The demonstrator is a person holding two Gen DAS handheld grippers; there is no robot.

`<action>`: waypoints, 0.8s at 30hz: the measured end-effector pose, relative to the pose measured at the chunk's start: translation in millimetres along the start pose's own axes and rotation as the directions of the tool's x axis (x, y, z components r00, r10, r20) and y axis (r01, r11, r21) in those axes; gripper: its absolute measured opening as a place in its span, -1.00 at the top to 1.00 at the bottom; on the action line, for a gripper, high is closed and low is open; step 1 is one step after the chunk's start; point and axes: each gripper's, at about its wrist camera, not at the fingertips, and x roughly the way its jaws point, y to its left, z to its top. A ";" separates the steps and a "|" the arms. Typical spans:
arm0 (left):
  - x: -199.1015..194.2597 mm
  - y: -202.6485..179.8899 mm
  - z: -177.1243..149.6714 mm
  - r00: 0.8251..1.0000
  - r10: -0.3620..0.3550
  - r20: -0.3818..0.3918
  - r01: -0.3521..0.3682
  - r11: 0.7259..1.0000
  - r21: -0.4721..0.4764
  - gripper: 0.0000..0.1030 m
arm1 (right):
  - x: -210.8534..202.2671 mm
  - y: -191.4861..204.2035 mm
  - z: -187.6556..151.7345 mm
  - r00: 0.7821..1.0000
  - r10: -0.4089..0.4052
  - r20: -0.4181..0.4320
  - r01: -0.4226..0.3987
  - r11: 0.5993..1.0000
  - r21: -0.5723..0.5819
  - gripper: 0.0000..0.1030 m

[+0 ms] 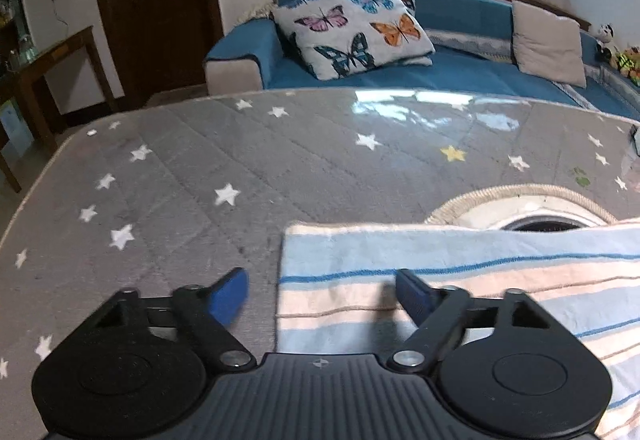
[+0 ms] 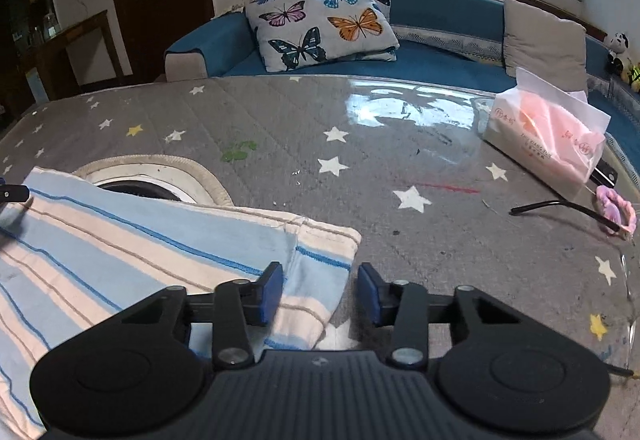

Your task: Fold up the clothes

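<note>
A striped garment (image 2: 132, 252) in pale blue, cream and thin dark-blue lines lies flat on a grey, star-printed surface (image 2: 400, 144). It looks like soft, light terry cloth that would drape and bunch rather than hold its shape, so the edges and corners are probably the best places to pinch.

The left gripper (image 1: 320, 296) hovers with its blue fingers spread wide and holding nothing. The garment's left edge runs between them, with one finger over bare surface and the other over the cloth.

The right gripper (image 2: 320, 294) is also spread and empty. It straddles the garment's right-hand corner, which lies just ahead of its fingers.

Well apart to the right sit a pink tissue pack (image 2: 548, 136) and a pair of glasses (image 2: 560, 206).
</note>
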 end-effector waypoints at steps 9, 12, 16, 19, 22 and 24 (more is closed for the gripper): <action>5.6 -3.5 2.0 0.998 -0.067 0.011 0.066 0.998 0.017 0.50 | 6.5 2.1 1.6 1.000 0.005 -0.006 -0.005 1.000 -0.014 0.49; 4.6 -8.3 2.8 0.997 -0.072 0.023 0.071 0.997 0.040 0.80 | 7.5 7.4 4.9 1.000 0.015 -0.003 -0.015 0.999 -0.028 0.80; -2.1 -9.7 4.0 0.997 -0.039 0.068 0.035 0.998 0.060 0.85 | 4.7 17.9 17.1 0.999 0.015 0.034 -0.013 0.998 -0.059 0.90; -9.3 -2.1 10.6 0.993 -0.017 0.120 0.013 0.999 0.033 0.85 | -0.5 22.5 34.3 0.996 0.016 0.089 -0.011 0.998 -0.064 0.90; -10.5 6.6 20.6 0.988 0.009 0.157 -0.010 1.000 0.001 0.85 | 0.1 28.5 55.1 0.991 0.017 0.135 -0.008 0.998 -0.070 0.92; -5.3 11.3 27.3 0.987 0.026 0.160 -0.025 1.000 -0.012 0.84 | 4.9 33.9 69.8 0.987 0.013 0.160 0.000 0.997 -0.082 0.92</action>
